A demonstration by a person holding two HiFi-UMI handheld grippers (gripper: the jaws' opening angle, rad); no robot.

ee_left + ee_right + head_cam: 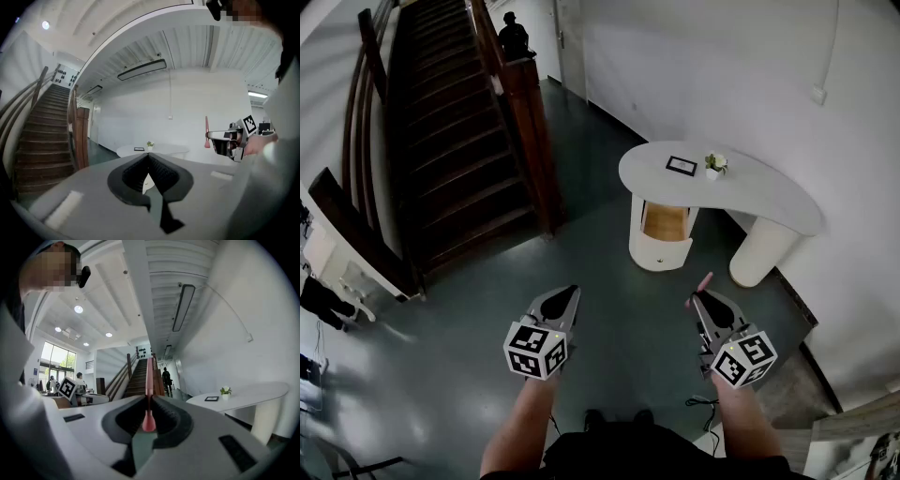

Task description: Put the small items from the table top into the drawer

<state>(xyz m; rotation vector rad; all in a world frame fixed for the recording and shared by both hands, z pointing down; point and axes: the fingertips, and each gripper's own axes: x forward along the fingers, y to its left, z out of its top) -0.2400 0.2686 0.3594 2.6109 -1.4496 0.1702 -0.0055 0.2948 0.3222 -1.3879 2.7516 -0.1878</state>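
Observation:
A white curved table [773, 199] stands by the wall ahead, well beyond both grippers. On it sit a small black picture frame [681, 166] and a tiny potted plant [714, 165]. Under the top, the drawer [665, 223] is pulled open and shows a wooden inside. My right gripper [703, 296] is shut on a thin pink stick [149, 391] that pokes up past its tips; the stick [206, 133] also shows in the left gripper view. My left gripper [568, 292] is shut with nothing in it. Both are held low over the dark floor.
A dark wooden staircase [455, 141] with a heavy newel post rises at the left, and a person [514, 36] stands near its top. White walls run behind and to the right of the table. People sit at desks far off in the right gripper view.

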